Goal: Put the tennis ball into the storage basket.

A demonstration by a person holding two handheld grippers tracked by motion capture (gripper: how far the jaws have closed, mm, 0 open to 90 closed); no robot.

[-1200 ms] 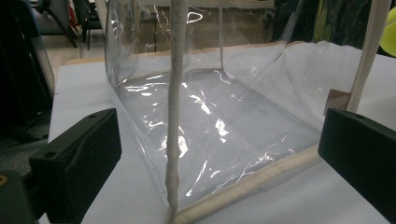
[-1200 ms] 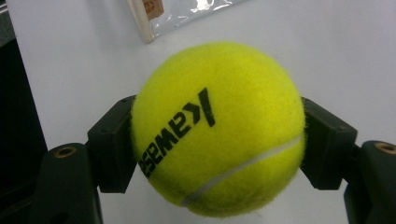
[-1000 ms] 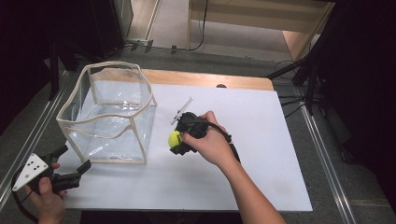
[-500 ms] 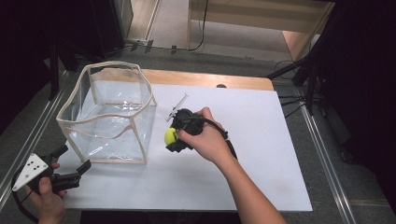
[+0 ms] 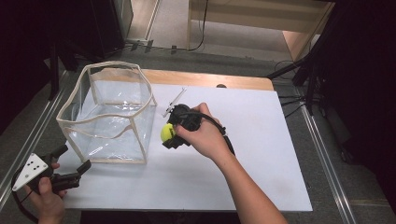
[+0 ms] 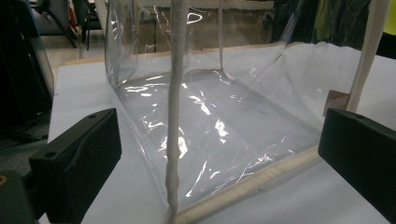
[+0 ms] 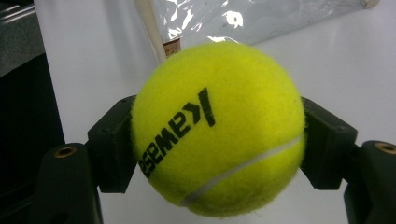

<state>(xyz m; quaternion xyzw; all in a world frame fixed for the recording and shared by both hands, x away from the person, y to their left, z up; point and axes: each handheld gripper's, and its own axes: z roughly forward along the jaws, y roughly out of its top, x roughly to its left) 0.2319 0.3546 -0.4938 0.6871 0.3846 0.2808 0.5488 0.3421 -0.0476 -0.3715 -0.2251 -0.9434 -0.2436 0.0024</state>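
Note:
My right gripper (image 5: 169,134) is shut on a yellow tennis ball (image 5: 166,132), held just right of the clear plastic box (image 5: 140,84) with cream-taped edges. In the right gripper view the ball (image 7: 217,128), with black lettering, is pinched between both black pads (image 7: 112,144). My left gripper (image 5: 74,161) rests at the table's front left corner, open, with nothing between its jaws. In the left gripper view it faces the near corner seam of the box (image 6: 176,116), and its pads (image 6: 79,161) stand wide apart.
The white board (image 5: 261,158) covers the table, with open room to the right of my right hand. A small thin metal object (image 5: 173,102) lies behind the right gripper. A wooden strip (image 5: 210,79) runs along the far edge. Metal rails (image 5: 322,158) border both sides.
My right gripper has carried the tennis ball a little leftward and nearer the box. The left gripper has not moved.

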